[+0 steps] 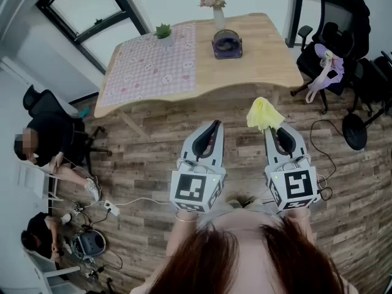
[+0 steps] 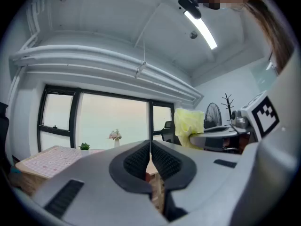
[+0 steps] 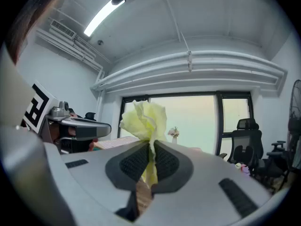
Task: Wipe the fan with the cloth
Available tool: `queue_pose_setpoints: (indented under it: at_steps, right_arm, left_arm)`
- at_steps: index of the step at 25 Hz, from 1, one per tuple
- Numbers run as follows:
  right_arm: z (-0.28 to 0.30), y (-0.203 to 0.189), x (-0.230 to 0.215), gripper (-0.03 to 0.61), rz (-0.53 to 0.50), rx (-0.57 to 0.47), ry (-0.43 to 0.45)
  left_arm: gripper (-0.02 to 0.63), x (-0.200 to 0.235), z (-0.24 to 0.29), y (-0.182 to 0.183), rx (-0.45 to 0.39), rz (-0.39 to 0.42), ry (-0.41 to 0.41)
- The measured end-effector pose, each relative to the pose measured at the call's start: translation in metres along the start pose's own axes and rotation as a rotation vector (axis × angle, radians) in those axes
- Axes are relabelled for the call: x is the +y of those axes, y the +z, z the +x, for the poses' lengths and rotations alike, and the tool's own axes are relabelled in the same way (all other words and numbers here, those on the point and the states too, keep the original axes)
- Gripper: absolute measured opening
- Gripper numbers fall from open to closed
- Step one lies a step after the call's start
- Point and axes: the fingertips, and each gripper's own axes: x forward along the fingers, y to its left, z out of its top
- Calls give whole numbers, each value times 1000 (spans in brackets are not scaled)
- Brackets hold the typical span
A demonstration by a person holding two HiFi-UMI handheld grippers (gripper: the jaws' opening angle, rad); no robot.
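Note:
A small dark purple fan (image 1: 227, 44) lies on the wooden table (image 1: 263, 57), right of the pink chequered mat (image 1: 151, 66). My right gripper (image 1: 274, 129) is shut on a crumpled yellow cloth (image 1: 263, 113) that sticks up past its tips; the cloth (image 3: 146, 119) bunches above the jaws in the right gripper view. My left gripper (image 1: 214, 125) is shut with nothing in it, its pads pressed together in the left gripper view (image 2: 150, 155). Both grippers are held over the wooden floor, well short of the table. The yellow cloth (image 2: 189, 124) also shows in the left gripper view.
A small green plant (image 1: 163, 31) and a vase of flowers (image 1: 214, 3) stand on the table. Office chairs (image 1: 334, 38) and a floor fan base (image 1: 354, 131) are at the right. Two seated people (image 1: 46, 146) and cables (image 1: 110, 208) are at the left.

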Motion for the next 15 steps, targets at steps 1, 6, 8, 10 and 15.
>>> queue_pose_setpoints:
  at_steps: [1, 6, 8, 10, 15]
  right_arm:
    - [1, 0, 1, 17, 0, 1, -6]
    - [6, 1, 6, 17, -5, -16, -30]
    - [8, 1, 6, 17, 6, -21, -36]
    - [11, 0, 7, 17, 23, -19, -40]
    - [22, 1, 16, 17, 14, -19, -41]
  left_arm:
    - [14, 2, 0, 0, 1, -1, -5]
    - [14, 13, -2, -2, 2, -5, -15]
    - [14, 16, -1, -4, 1, -6, -20]
    - [14, 20, 0, -5, -1, -7, -25]
    - [14, 34, 3, -7, -9, -13, -40]
